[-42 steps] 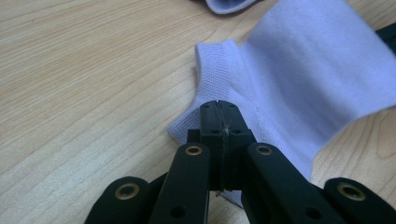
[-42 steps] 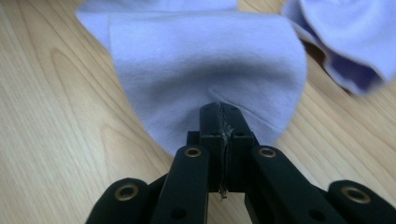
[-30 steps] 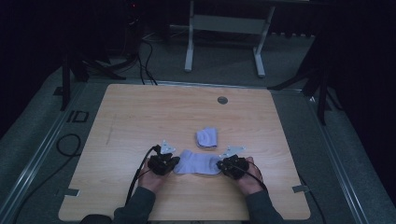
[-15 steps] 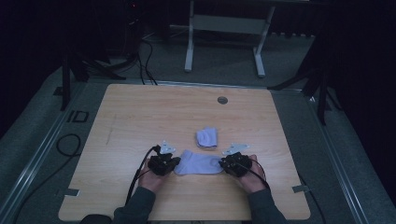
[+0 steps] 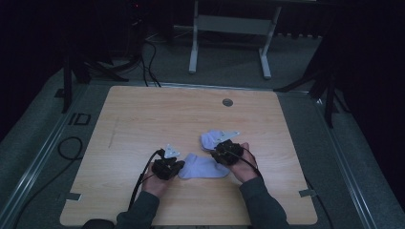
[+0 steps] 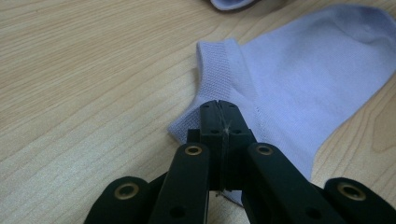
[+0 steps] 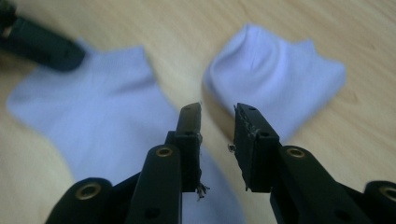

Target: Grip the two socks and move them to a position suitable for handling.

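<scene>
A pale lilac sock point(image 5: 203, 167) lies flat on the wooden table point(image 5: 143, 119). My left gripper point(image 5: 178, 167) is shut on its cuff end; in the left gripper view the black jaws point(image 6: 219, 112) pinch the fabric beside the ribbed cuff point(image 6: 219, 65). A second lilac sock point(image 5: 211, 139), crumpled, lies just beyond the first. My right gripper point(image 5: 218, 153) hovers between the two socks. Its jaws have just been opening and stand apart point(image 7: 217, 116) with nothing between them. The flat sock point(image 7: 102, 107) and the crumpled sock point(image 7: 275, 79) lie beyond its fingers point(image 7: 189, 126).
A round cable hole point(image 5: 228, 102) sits near the table's far edge. Cables trail from both grippers toward the near edge. A metal frame point(image 5: 229, 28) and more cables stand on the dark floor beyond the table.
My right gripper has let go of the flat sock's toe end, opened, and moved away from the person toward the crumpled sock. The left gripper has kept still on the cuff.
</scene>
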